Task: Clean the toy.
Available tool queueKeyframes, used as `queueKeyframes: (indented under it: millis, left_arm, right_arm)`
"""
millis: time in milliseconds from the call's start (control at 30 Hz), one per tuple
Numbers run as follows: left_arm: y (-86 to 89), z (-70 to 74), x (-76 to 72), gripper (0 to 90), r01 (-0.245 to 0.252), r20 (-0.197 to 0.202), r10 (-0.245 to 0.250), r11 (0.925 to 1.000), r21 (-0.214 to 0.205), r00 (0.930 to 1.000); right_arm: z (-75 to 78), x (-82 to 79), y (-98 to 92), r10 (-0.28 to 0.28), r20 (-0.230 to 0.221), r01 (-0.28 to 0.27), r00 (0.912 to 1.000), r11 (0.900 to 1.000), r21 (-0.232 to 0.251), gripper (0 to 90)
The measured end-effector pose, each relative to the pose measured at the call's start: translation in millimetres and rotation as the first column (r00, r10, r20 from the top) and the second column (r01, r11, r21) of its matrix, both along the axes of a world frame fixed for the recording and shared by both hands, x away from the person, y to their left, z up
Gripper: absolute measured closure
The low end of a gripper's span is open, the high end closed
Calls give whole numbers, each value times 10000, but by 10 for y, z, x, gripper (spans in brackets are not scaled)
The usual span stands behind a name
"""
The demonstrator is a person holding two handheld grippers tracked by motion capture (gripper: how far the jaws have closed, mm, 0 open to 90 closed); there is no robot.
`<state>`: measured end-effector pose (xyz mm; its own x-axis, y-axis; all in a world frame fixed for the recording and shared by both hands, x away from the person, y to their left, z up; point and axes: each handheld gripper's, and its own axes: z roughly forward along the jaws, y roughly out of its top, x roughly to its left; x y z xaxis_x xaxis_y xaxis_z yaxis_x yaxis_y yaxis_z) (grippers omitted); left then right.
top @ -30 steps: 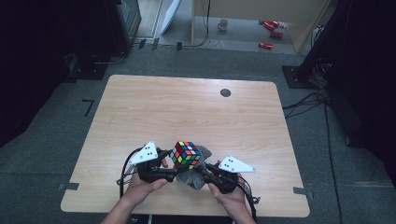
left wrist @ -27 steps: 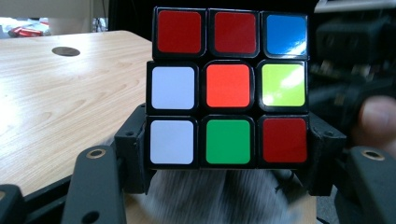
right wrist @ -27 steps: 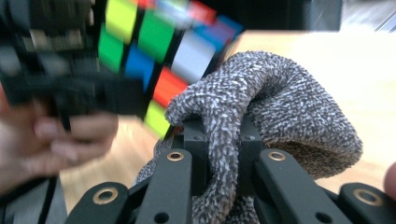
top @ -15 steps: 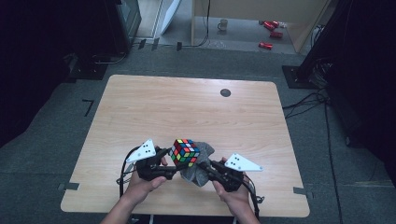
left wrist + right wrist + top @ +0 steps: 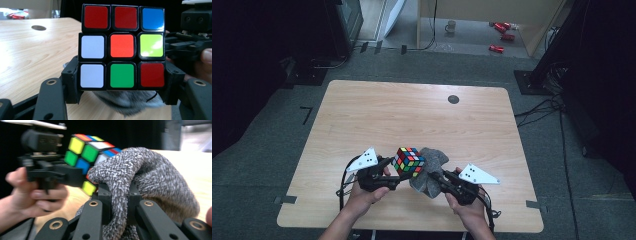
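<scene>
A scrambled Rubik's cube [image 5: 409, 161] [image 5: 122, 47] [image 5: 86, 152] hangs just above the wooden table [image 5: 412, 115] near its front edge. My left gripper [image 5: 393, 170] [image 5: 120, 77] is shut on it, one jaw on each side of its bottom layer. A grey knitted cloth [image 5: 429, 170] [image 5: 140, 177] lies against the cube's right side. My right gripper [image 5: 434, 176] [image 5: 119, 195] is shut on a fold of that cloth. Part of the cloth [image 5: 127, 102] shows beneath the cube in the left gripper view.
A dark round disc [image 5: 453, 99] is set into the table at the far right. Beyond the table's far edge are a mug [image 5: 451, 26] and red cans [image 5: 500, 30] on the floor. Cables [image 5: 542, 107] trail on the floor to the right.
The right gripper has shifted slightly and drawn the cloth along the cube's right side. The left gripper and cube have stayed where they were.
</scene>
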<state>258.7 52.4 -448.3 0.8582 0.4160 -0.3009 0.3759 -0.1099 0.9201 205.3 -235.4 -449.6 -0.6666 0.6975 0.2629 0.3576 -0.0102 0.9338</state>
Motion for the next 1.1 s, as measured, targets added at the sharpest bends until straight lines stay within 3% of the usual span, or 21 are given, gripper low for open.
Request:
queueKeyframes:
  millis: [33, 67, 100, 167, 200, 300, 333, 400, 433, 467, 500, 567, 600, 667, 700, 767, 833, 867, 900, 1000, 1100]
  left_arm:
    - [-2, -17, 10, 353, -28, -10, 28, 10000, 93, 10000]
    - [-1, -31, 25, 353, -42, -31, 43, 9999, 155, 10000]
    - [-1, -31, 25, 353, -42, -31, 43, 9999, 155, 10000]
    - [0, -36, 43, 353, -72, 0, 72, 9997, 222, 10000]
    - [3, -40, 58, 353, -103, -43, 104, 9998, 184, 9999]
    - [8, -41, 60, 353, -114, 7, 114, 9997, 214, 9999]
    - [8, -41, 60, 353, -114, 7, 114, 9997, 214, 9999]
    - [25, -36, 59, 353, -146, 43, 145, 9997, 194, 9999]
    - [44, -28, 63, 353, -169, 46, 169, 9998, 135, 9998]
    - [44, -28, 63, 353, -169, 46, 169, 9998, 135, 9998]
    - [55, -23, 66, 353, -199, 47, 198, 9997, 107, 9998]
    - [78, -11, 74, 353, -235, 59, 235, 9997, 29, 9997]
    - [103, 0, 79, 353, -250, 23, 250, 9997, -70, 9997]
    - [114, 8, 85, 353, -272, 29, 272, 9995, -151, 9996]
    - [115, 11, 88, 353, -258, 28, 258, 9996, -146, 9997]
    - [109, 8, 98, 353, -234, 22, 234, 9996, -127, 9997]
    - [96, 3, 106, 353, -198, -51, 197, 9997, -163, 9998]
    - [96, 3, 106, 353, -198, -51, 197, 9997, -163, 9998]
    - [86, 2, 106, 353, -119, -123, 116, 9997, -229, 9999]
    - [12, 3, 80, 353, 348, -282, -359, 9986, -401, 9990]
    - [-95, -3, 18, 353, 876, -175, -881, 9958, -254, 9960]
  right_arm:
    - [0, 0, 0, 0, 0, 0, 10000, 10000, 0, 804]
    - [-97, 60, -41, -441, -377, 393, 9983, 9923, -1178, 784]
    - [-97, 60, -41, -441, -377, 393, 9983, 9923, -1178, 784]
    - [-192, 124, -56, -879, -851, 717, 9925, 9815, -1776, 672]
    - [-306, 208, 3, -1620, -1064, 1313, 9810, 9593, -2498, 405]
    - [-443, 303, 171, -1902, -1586, 1241, 9689, 9271, -3536, 149]
    - [-443, 303, 171, -1902, -1586, 1241, 9689, 9271, -3536, 149]
    - [-542, 335, 325, -2018, -1861, 1048, 9616, 8964, -4307, 38]
    - [-642, 341, 454, -2249, -1585, 1158, 9614, 8532, -5086, 43]
    - [-642, 341, 454, -2249, -1585, 1158, 9614, 8532, -5086, 43]
    - [-692, 349, 487, -2567, -1548, 1330, 9540, 8253, -5488, 85]
    - [-686, 354, 466, -2698, -1550, 1449, 9504, 8247, -5467, 143]
    - [-661, 343, 389, -2892, -1301, 1740, 9484, 8175, -5491, 393]
    - [-666, 327, 296, -3072, -1075, 2062, 9455, 8210, -5324, 629]
    - [-668, 321, 233, -3118, -1048, 2189, 9443, 8335, -5073, 717]
    - [-643, 315, 122, -2992, -1219, 2207, 9464, 8742, -4325, 778]
    - [-560, 285, 50, -2391, -1043, 1932, 9654, 9241, -3297, 791]
    - [-560, 285, 50, -2391, -1043, 1932, 9654, 9241, -3297, 791]
    - [-427, 225, 36, -1557, -555, 1387, 9863, 9624, -2336, 794]
    - [-272, 127, 93, -516, 208, 544, 9985, 9834, -1734, 794]
    - [-156, 31, 192, 250, 834, -103, 9962, 9851, -1719, 794]
